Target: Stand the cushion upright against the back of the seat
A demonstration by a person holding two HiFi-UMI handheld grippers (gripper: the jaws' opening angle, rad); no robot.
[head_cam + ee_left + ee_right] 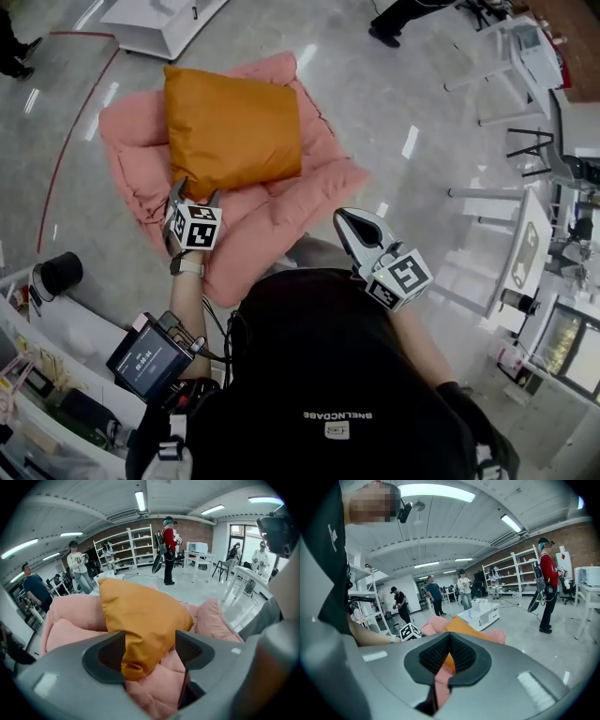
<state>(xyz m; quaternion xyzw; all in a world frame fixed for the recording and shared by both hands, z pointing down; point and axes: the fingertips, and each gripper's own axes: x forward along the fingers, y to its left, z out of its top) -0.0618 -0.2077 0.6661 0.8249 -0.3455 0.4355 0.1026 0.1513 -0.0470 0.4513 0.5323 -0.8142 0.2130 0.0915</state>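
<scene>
My left gripper (pixel 195 193), left of centre, has its jaws spread wide with the cushion's (pixel 232 131) near corner between them. The cushion rests on the seat (pixel 141 187), upper left. My right gripper (pixel 349 225), right of centre, is closed and empty.

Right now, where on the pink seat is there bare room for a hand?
Bare: right flap of the pink seat, between orange cushion and right tongs, and its left edge. Crowded: the cushion's near corner, straddled by the left tongs.

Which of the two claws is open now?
The left claw: its jaws stand wide apart, with the orange cushion corner between them. The right claw is shut and empty.
</scene>
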